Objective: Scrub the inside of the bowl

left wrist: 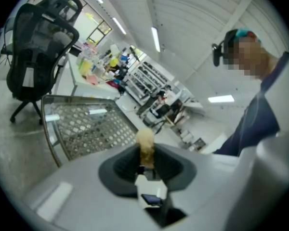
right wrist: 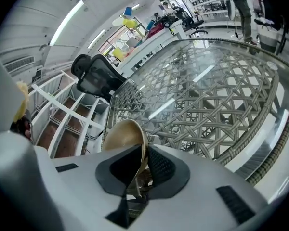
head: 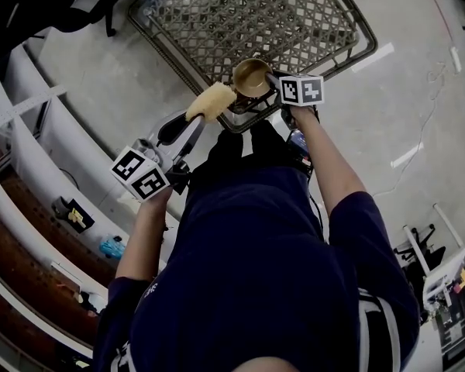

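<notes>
Left gripper [left wrist: 145,163] clenched on a yellow-tan sponge [left wrist: 145,143]; the sponge stands between the two dark pads and pokes out past their tips. Right gripper [right wrist: 140,163] clamped on the wall of a tan bowl [right wrist: 123,137], one jaw on each side of the rim, with the bowl carried beyond the jaw tips. In the head view both grippers are raised in front of the person's dark-blue torso, and the bowl's hollow faces up toward the camera. The sponge sits just to the left of the bowl and a little nearer the person, close to the rim but outside the hollow; whether they touch cannot be made out. The bowl hangs over the near edge of a glass-topped wicker table [right wrist: 216,90], which lies ahead of and below both grippers. A black mesh office chair [left wrist: 36,42] is far ahead and to the left of the left gripper, past the table. White-framed shelving [head: 31,146] runs well off to the left of the left gripper. Pale concrete floor [head: 403,68] out to the right of the right gripper
</notes>
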The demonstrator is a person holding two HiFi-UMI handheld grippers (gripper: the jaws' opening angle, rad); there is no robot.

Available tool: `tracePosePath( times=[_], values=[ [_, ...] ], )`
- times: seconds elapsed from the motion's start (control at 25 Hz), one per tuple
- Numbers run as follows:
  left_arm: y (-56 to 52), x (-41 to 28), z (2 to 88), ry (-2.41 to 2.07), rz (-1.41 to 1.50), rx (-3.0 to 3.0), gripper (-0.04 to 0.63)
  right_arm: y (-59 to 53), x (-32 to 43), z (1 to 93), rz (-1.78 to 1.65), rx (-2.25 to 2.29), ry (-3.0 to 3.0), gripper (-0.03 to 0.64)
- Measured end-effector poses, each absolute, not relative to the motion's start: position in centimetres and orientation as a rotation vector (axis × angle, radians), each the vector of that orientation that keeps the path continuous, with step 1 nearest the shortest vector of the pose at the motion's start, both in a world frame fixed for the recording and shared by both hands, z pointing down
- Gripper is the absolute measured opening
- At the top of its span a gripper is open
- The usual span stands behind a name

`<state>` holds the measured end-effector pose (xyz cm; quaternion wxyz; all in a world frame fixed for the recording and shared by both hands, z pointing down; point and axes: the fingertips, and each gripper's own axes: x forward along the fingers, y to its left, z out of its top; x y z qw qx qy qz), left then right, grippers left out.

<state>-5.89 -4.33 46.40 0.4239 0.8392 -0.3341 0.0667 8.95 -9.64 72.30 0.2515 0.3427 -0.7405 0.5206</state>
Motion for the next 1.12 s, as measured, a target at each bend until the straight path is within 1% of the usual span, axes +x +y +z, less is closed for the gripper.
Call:
tracePosePath(
  times=[0.08, 0.32, 0.52, 0.64, 0.8, 0.96, 1.12],
  values=[
    [-4.5, -5.9, 46.5, -0.831, 0.172, 2.101, 0.077, -9.7, 8.9, 72.4, 1.402, 0.934, -2.004, 0.032],
    [-5.1, -6.0, 46.4, -0.812, 0.193, 2.122, 0.077, -10.5, 9.4, 70.7, 1.368, 0.991, -2.021, 0.017],
    [-5.7, -6.1, 45.8, -0.789, 0.239, 2.181, 0.077, -11.5, 9.0, 65.9, 1.252, 1.009, -2.093, 0.015],
    [-5.8, -5.7, 45.1, -0.766, 0.322, 2.259, 0.077, -12.2, 8.7, 61.9, 1.140, 1.018, -2.144, 0.015],
    [-5.8, -4.4, 43.8, -0.716, 0.550, 2.457, 0.077, -13.1, 7.8, 55.6, 0.956, 1.031, -2.213, 0.015],
    [-5.7, -2.7, 42.2, -0.670, 0.921, 2.747, 0.077, -13.3, 6.2, 49.9, 0.739, 1.016, -2.261, 0.015],
    [-5.9, -1.7, 40.2, -0.645, 1.273, 3.000, 0.077, -12.1, 4.5, 46.8, 0.569, 0.978, -2.251, 0.015]
  ],
)
